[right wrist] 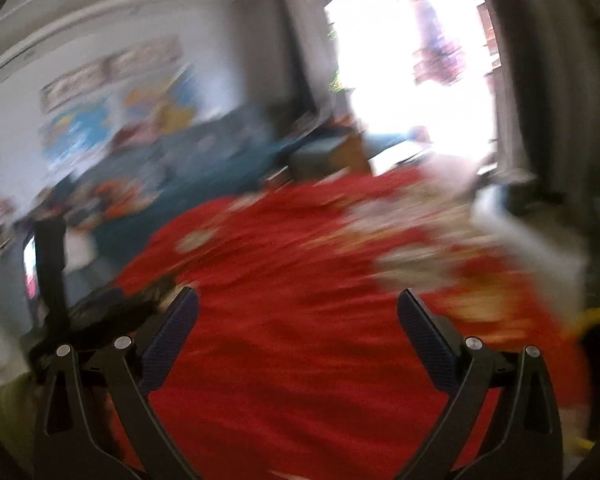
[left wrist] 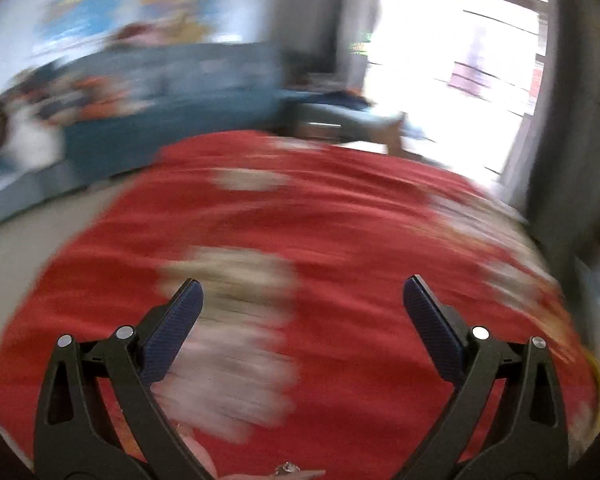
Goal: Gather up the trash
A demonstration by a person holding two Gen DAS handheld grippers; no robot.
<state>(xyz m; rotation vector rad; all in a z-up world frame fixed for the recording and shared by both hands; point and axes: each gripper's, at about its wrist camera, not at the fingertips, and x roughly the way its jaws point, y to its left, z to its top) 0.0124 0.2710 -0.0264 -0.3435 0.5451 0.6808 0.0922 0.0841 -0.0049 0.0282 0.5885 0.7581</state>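
Observation:
Both views are heavily motion-blurred. A round table with a red cloth [left wrist: 340, 216] fills the lower half of each view [right wrist: 292, 320]. Pale blurred patches lie on it, likely paper trash: a large one [left wrist: 236, 320] just ahead of my left gripper [left wrist: 302, 294], a smaller one [left wrist: 252, 180] farther back, and several along the right side [right wrist: 420, 240]. My left gripper is open and empty above the cloth. My right gripper [right wrist: 298, 304] is open and empty above bare red cloth. What the patches are exactly cannot be told.
A teal sofa [left wrist: 172, 92] with cushions stands behind the table against a wall with posters. A bright doorway [left wrist: 460, 60] lies at the back right. A dark object [right wrist: 100, 316] sits at the table's left edge. Something yellow [right wrist: 596, 316] shows at the right edge.

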